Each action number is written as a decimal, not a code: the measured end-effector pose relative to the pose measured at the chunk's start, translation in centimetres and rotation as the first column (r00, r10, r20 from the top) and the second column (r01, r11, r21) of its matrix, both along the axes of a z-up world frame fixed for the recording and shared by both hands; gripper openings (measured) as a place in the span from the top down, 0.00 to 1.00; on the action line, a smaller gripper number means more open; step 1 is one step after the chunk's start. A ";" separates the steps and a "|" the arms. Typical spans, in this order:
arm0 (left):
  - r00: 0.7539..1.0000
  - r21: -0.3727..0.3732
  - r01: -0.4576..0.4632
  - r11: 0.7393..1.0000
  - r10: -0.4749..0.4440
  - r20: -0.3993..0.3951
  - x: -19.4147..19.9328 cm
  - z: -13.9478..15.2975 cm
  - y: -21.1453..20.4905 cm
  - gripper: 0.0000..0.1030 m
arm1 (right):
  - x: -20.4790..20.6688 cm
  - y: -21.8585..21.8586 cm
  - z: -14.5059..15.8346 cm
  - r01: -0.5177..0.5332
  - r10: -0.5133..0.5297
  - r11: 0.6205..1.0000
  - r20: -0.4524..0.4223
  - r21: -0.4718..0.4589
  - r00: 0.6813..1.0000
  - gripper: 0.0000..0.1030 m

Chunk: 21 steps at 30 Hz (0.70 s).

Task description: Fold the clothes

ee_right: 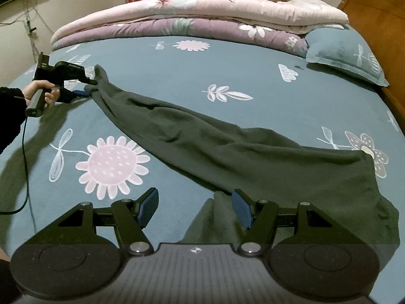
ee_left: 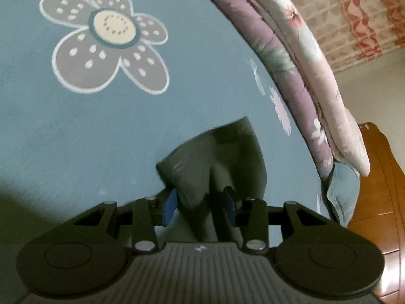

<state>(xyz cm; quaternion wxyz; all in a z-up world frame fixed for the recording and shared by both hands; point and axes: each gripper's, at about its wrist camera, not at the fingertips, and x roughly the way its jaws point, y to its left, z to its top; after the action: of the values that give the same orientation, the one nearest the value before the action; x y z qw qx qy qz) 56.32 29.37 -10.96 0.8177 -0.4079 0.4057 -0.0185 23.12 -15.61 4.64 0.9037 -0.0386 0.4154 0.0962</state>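
A long dark green garment [ee_right: 227,152] lies stretched diagonally across the blue flowered bed sheet [ee_right: 177,76]. In the right wrist view a hand holds my left gripper [ee_right: 87,87] at the garment's far left end. In the left wrist view that end [ee_left: 217,157] is bunched between the blue pads [ee_left: 168,207], which press on it from both sides, and its tip pokes out ahead of the left gripper [ee_left: 198,206]. My right gripper [ee_right: 195,207] hovers open over the near part of the garment; cloth lies under the gap between its fingers and neither of them touches it.
Folded pink and purple quilts [ee_right: 202,17] are stacked along the far side of the bed, with a blue pillow [ee_right: 346,50] at their right end. A wooden headboard [ee_right: 374,20] stands on the right. A black cable [ee_right: 24,152] trails from the left gripper's handle.
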 end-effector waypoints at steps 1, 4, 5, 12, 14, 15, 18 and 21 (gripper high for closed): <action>1.000 0.061 0.000 0.998 0.001 -0.011 0.0 0.3 -0.5 0.88 | 0.0 0.0 0.0 0.005 -0.005 1.000 -0.002 -0.002 1.000 0.33; 1.000 0.173 -0.004 0.985 0.008 -0.019 -0.3 1.0 -1.4 0.99 | -0.2 -0.2 0.1 0.013 -0.013 1.000 -0.001 -0.007 1.000 0.33; 1.000 0.190 -0.008 0.982 0.011 -0.014 -0.6 1.4 -1.4 1.00 | -0.3 -0.2 0.2 0.015 -0.015 1.000 0.001 -0.009 1.000 0.33; 0.998 0.288 0.015 0.958 0.002 -0.059 -3.9 3.4 -0.3 0.97 | 0.5 -1.0 0.9 0.029 -0.029 0.999 0.002 -0.038 1.000 0.33; 0.997 0.312 0.030 0.950 -0.005 -0.082 -4.7 3.9 -0.1 0.92 | 1.0 -1.4 1.3 0.015 -0.014 0.999 0.006 -0.043 1.000 0.33; 0.996 0.325 0.040 0.945 -0.013 -0.085 -5.1 4.3 0.0 0.92 | 1.3 -1.7 1.6 0.009 -0.009 0.999 0.009 -0.047 1.000 0.33; 0.997 0.366 0.066 0.928 -0.044 -0.068 -6.4 5.9 -0.8 0.89 | 2.6 -2.8 2.4 -0.001 0.004 0.996 0.025 -0.089 1.000 0.33; 0.996 0.409 0.089 0.908 -0.083 -0.033 -7.9 7.7 -2.3 0.78 | 3.7 -4.4 3.2 -0.026 0.031 0.991 0.039 -0.129 0.999 0.40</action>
<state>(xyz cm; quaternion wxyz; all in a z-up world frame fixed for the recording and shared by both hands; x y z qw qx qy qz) 48.45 27.07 -3.27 0.8804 -0.2094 0.4241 0.0342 26.80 -19.96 7.87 0.9063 -0.1047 0.4014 0.0814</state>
